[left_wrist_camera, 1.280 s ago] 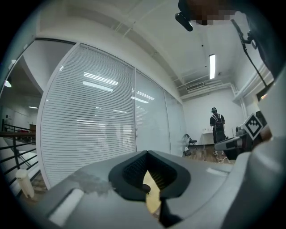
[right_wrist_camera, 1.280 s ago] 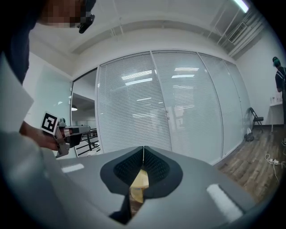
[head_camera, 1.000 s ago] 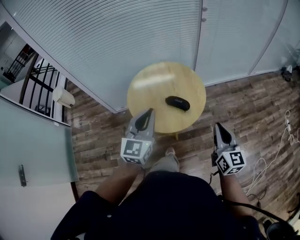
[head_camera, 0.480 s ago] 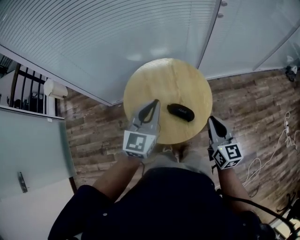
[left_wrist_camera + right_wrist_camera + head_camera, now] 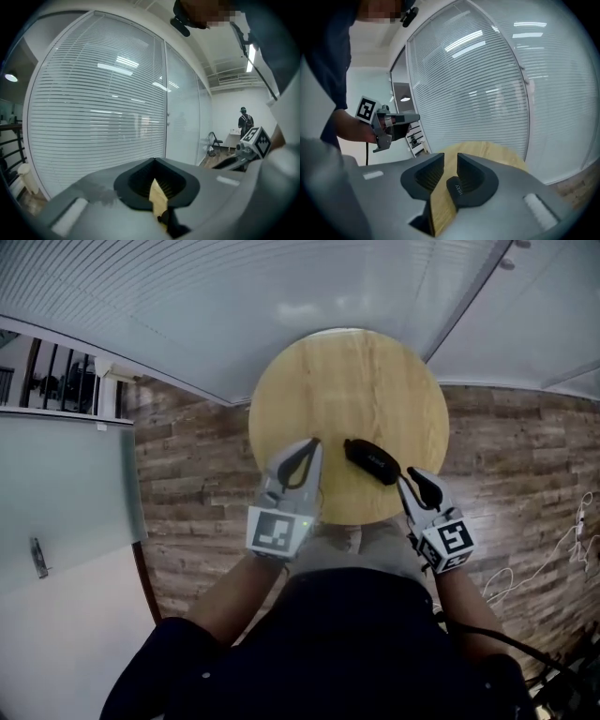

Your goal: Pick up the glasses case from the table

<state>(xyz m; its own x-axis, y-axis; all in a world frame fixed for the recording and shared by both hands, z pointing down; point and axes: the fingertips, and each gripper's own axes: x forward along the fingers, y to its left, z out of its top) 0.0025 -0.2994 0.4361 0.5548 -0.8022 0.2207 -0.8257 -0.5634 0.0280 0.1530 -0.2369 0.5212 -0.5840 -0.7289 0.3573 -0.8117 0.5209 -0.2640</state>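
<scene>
The black oval glasses case [image 5: 372,460] lies on the round wooden counter [image 5: 319,381]. The right gripper [image 5: 412,486] has just been opening its jaws, which now stand slightly apart at the case's near end, apparently to grasp it. The left gripper [image 5: 307,446] hovers beside it, jaws closed and empty.

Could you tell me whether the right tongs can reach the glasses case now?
Probably yes: the right tongs, jaws just opening with nothing gripped, point at the glasses case close ahead on the table, and nothing stands in between.

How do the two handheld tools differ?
The left tool has shut, empty jaws; the right tool has just been opening its jaws, the glasses case showing in their gap, ungripped. The left tool points beside the case, the right tool at its end. Both point at the table.
</scene>
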